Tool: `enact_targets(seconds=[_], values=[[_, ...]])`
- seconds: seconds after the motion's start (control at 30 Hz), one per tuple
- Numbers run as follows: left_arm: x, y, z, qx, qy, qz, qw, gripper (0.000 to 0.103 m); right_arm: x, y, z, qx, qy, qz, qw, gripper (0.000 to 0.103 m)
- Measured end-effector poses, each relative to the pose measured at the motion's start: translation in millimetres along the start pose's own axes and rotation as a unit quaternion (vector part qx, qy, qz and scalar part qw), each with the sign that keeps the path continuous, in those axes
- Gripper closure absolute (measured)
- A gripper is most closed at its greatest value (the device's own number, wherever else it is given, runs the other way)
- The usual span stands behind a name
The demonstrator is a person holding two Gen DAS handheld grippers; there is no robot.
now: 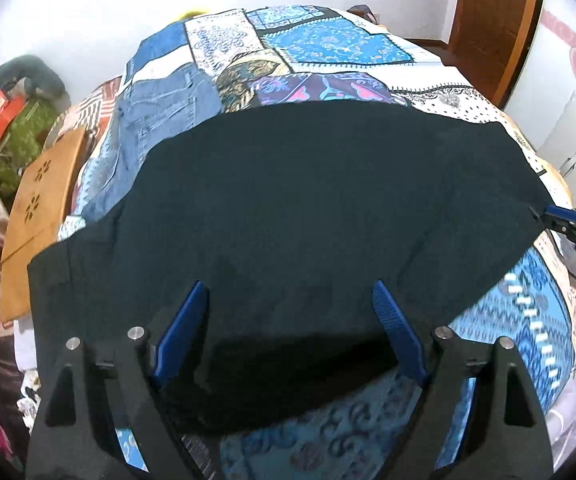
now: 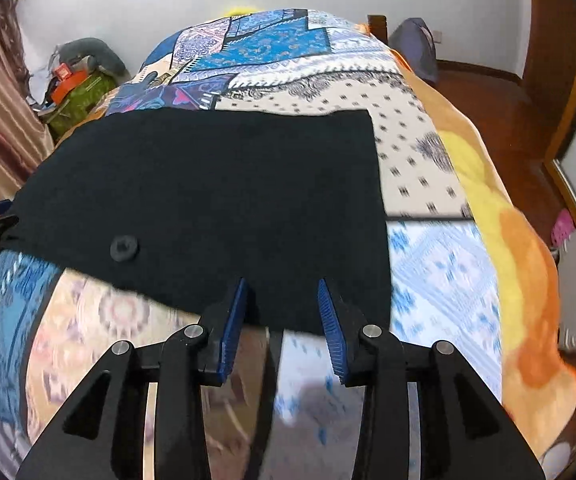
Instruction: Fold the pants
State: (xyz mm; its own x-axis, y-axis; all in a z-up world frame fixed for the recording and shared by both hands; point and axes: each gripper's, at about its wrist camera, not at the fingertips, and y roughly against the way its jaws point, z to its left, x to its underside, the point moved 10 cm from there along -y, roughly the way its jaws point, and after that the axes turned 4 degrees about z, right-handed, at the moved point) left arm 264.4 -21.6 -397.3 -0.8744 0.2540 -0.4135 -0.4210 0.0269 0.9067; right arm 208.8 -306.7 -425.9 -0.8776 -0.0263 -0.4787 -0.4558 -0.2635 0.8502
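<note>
Two tongs spread over dark pants on the bed.
Black pants (image 1: 308,200) lie flat on the patchwork bedspread (image 1: 320,40); left tongs (image 1: 288,332) gape above them, right tongs (image 2: 281,320) part-spread at their near edge, blue jeans (image 1: 163,116) beyond.

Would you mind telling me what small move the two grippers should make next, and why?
Probably close both on the near edge of the pants: the left gripper and right gripper are open, their fingers astride that edge, and the pants lie flat on the bed.
</note>
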Motion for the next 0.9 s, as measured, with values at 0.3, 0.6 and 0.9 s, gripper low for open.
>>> enact_targets(seconds=[0.3,0.6,0.9], values=[[-9.8,29.0,7.1,-0.046,-0.032,-0.017,0.9983,0.018,20.0,22.0,-19.6,0.021,-0.076,0.003,0.997,0.068],[-68.8,26.6,-53.5,0.027,-0.057,-0.036,0.9974,0.018,8.9,28.3,-6.8,-0.021,-0.139,-0.044,0.989,0.048],[-60.4,-22.4,-101.0,0.073,-0.088,0.032,0.9929,0.060,5.8,0.3,-13.1,-0.064,-0.205,-0.047,0.976,0.048]])
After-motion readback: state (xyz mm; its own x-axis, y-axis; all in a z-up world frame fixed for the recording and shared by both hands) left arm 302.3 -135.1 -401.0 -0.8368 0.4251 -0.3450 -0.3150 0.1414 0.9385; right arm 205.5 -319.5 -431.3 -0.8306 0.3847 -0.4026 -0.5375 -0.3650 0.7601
